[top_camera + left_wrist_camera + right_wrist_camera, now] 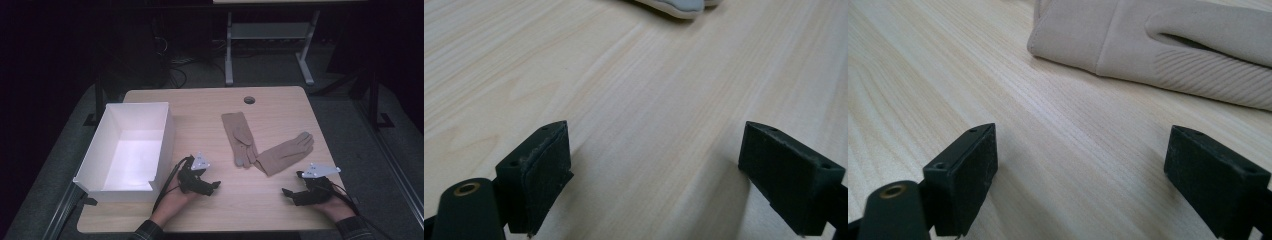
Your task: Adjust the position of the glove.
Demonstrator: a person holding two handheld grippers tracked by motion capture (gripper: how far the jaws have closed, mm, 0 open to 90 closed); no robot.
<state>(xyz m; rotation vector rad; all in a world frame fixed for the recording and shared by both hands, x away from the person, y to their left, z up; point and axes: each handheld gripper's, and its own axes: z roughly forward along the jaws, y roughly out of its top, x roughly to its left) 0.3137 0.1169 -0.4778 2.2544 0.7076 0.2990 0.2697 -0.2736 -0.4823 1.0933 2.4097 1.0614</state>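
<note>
Tabletop (280, 205) of pale wood grain carried the whole arrangement, with dark floor and a metal desk frame (270, 47) beyond its far edge. One white box (150, 137), open-topped and empty as far as the high view showed, sat at the left side of the table. Two tan gloves lay flat near the middle, well apart from the box: the left glove (239, 136) with its fingers pointing toward the person, the right glove (286, 152) lying at an angle with its cuff just beside or touching those fingertips. Neither glove was in the box or lifted, so the work, judged to be moving the gloves into the box, had not begun; both gloves remained to be picked up and placed. Two hand-held grippers rested low at the near edge, one in each hand. The left gripper (654, 170) had its jaws spread wide over bare wood, with nothing between them, just beside the box's near right corner. The right gripper (1080, 172) likewise stood wide open and empty, aimed at the cuff of the right glove (1158, 45), which lay near but apart from its pads. One round cable port (249, 100) marked the far edge.
</note>
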